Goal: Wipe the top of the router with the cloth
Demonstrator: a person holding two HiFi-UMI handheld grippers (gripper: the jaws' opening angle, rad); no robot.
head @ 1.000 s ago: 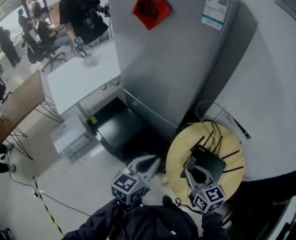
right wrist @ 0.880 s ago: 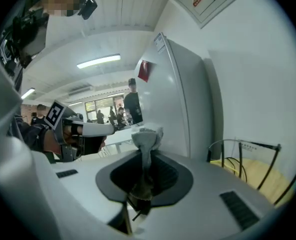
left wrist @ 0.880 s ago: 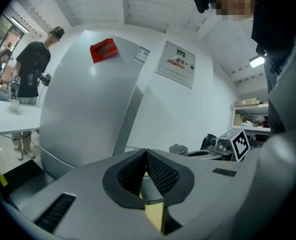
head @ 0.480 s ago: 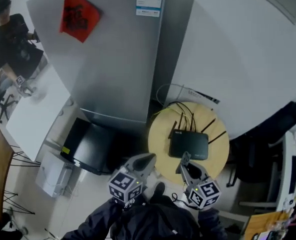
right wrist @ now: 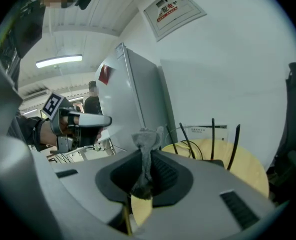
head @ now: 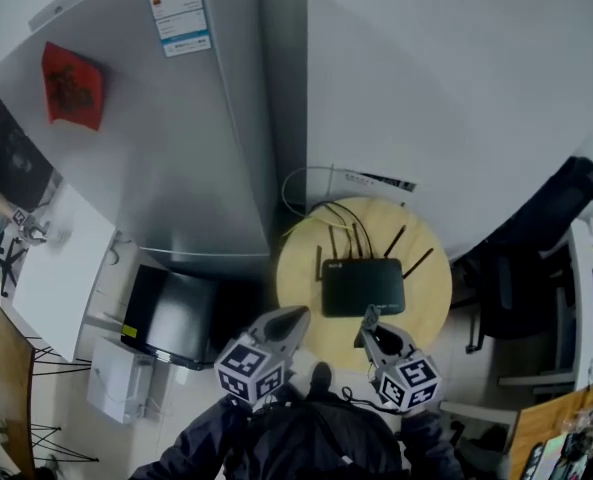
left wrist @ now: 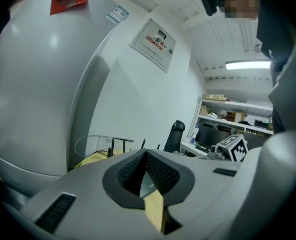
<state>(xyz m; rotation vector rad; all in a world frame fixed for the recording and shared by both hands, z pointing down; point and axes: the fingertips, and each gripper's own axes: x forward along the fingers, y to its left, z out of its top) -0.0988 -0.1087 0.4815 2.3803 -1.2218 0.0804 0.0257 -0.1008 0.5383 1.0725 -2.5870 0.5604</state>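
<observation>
Round table (head: pixel 304 268): router (head: pixel 363 285) just ahead of right gripper (head: pixel 369 315), jaws pinched on cloth (right wrist: pixel 147 146); left gripper (head: pixel 300 314) apparently closed, empty. Risk: short cloth tuft lets jaws scrape router or snag antennas (head: pixel 393 241).

Matt black router (head: pixel 362 286), pale wood table (head: pixel 431 290), fuzzy cloth (right wrist: pixel 147 146).

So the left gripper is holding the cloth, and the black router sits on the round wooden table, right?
Wrong gripper. The right gripper is holding the cloth, as the right gripper view shows. The left gripper is shut on nothing. The black router does sit on the round wooden table.
</observation>
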